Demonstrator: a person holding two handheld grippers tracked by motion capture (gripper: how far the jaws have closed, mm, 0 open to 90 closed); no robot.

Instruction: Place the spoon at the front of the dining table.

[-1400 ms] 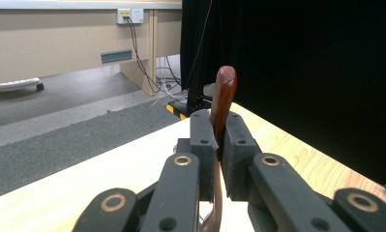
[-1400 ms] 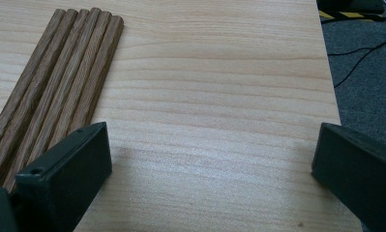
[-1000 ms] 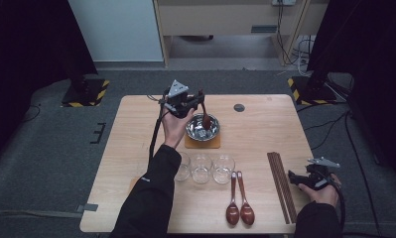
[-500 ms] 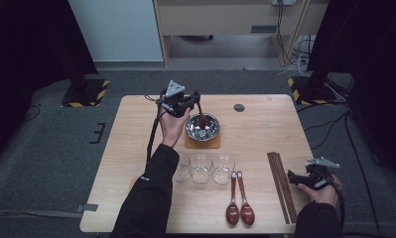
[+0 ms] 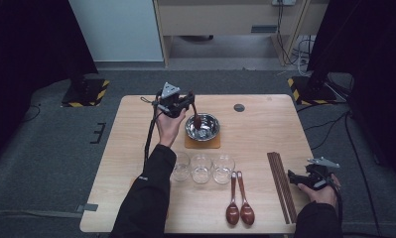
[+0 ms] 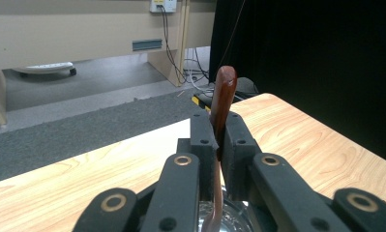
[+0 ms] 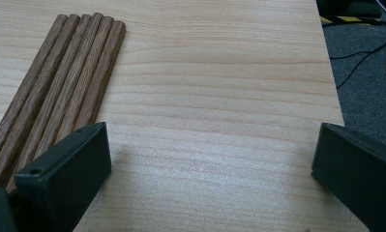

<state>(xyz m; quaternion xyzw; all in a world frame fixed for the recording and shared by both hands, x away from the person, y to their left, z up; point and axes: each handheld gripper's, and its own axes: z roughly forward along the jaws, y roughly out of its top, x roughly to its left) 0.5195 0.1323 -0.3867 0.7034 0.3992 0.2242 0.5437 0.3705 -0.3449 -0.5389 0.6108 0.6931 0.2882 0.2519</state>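
Between the left jaws: the left gripper (image 5: 184,103) is closed tight on a dark red-brown wooden spoon (image 6: 221,104); both pads press its handle.
Spoon's place: the handle end rises past the jaw tips, and the rest runs down below them toward the steel bowl (image 5: 202,127), which sits on a square wooden coaster (image 5: 202,144) on the counter (image 5: 265,129).
Handling: judged light, stiff and smooth; the lacquered handle could slide or swing in a narrow pinch, so a hold across the handle's middle suits it best. The bowl looks light too and may shift if knocked.
Right jaws: the right gripper (image 7: 210,179) stands wide open, holding nothing, over bare counter; wooden chopsticks (image 7: 60,82) lie just beside its left jaw.
Nearer the person than the left jaws: three clear glasses (image 5: 201,167) and two more wooden spoons (image 5: 239,198).
Writing: no brand, label or lettering can be read.
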